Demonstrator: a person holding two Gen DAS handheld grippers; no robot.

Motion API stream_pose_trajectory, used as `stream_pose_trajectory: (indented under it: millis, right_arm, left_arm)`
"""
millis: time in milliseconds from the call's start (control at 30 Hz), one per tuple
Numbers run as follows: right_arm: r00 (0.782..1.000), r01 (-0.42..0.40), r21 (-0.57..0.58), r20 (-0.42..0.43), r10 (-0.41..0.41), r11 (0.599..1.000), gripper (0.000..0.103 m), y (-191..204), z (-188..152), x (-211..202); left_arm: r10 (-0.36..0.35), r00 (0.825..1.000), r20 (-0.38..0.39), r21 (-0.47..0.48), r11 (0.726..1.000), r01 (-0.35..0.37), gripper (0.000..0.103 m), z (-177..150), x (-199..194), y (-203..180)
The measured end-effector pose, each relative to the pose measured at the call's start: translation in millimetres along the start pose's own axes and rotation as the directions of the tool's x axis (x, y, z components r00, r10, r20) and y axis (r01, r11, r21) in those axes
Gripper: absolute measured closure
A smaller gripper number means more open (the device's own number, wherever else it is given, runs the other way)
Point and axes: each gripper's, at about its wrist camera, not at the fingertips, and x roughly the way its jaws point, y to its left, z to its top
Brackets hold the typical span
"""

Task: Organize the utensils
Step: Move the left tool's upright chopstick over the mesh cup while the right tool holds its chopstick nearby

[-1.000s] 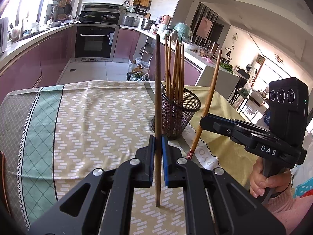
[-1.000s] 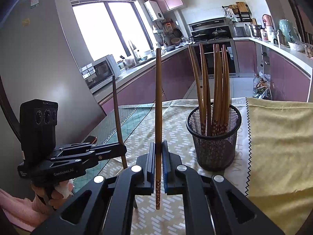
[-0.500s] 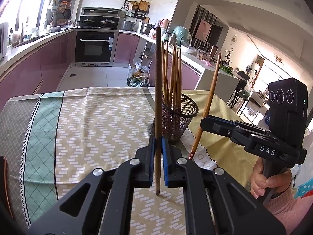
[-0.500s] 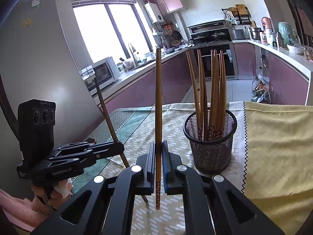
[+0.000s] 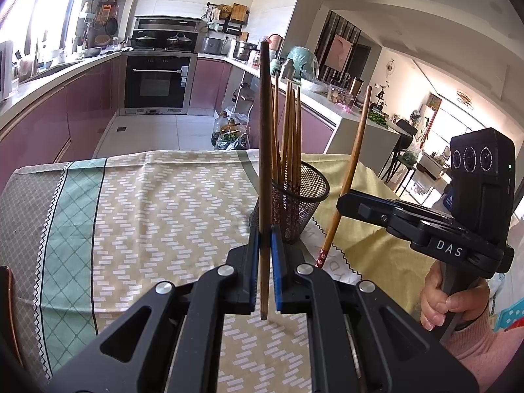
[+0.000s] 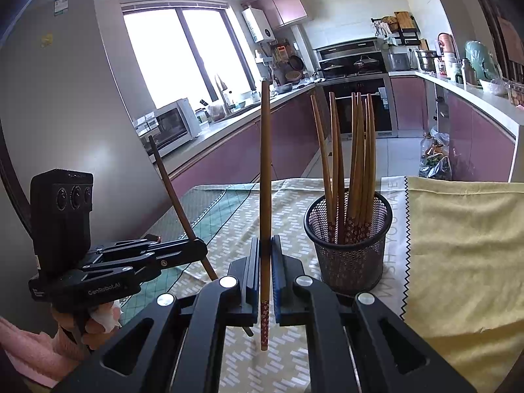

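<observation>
On the table ahead of us lies a patterned tablecloth (image 5: 157, 216) of beige zigzag blocks with a green diamond band and a grey border, and beside it a plain yellow cloth (image 6: 458, 249). At the seam between the two stands a round black wire-mesh cup (image 6: 348, 255), upright, holding a bundle of light brown wooden chopsticks (image 6: 358, 163) with their red flower-printed ends down in the basket and their tips splaying a little at the top.

Our left gripper (image 5: 265, 278) is clamped tight on a dark brown wooden chopstick (image 5: 264, 150). From its own camera that stick stands upright between the blue-lined pads, its lower end hanging just under the jaws and above the cloth; from the right wrist view it leans away, to the left. It crosses in front of the mesh cup in the left view, but we cannot tell how near it is to the rim.

Our right gripper (image 6: 265, 281) is closed narrow on a light brown chopstick with a red flowered end (image 6: 265, 196). The flowered end points down, below the pads and over the beige cloth, and the shaft rises straight up, to the left of the cup and apart from it.

We see each gripper from the other's camera: the left one (image 6: 196, 249) held by a hand with a pink sleeve (image 6: 29, 344), the right one (image 5: 347, 203) gripped by a hand (image 5: 448, 301) at the table's edge. Behind the table runs a kitchen with mauve cabinets (image 5: 52, 124) and a black oven (image 5: 157, 82).
</observation>
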Motion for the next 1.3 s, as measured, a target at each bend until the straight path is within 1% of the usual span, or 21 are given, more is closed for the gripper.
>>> stream_pose_trajectory:
  millis: [1300]
  right_arm:
    - [1.0, 0.005, -0.012, 0.019, -0.005, 1.0, 0.097, 2.8, 5.1, -0.5]
  left_arm:
    - [-0.005, 1.0, 0.013, 0.016, 1.0, 0.005, 0.095, 8.4, 2.2, -5.3]
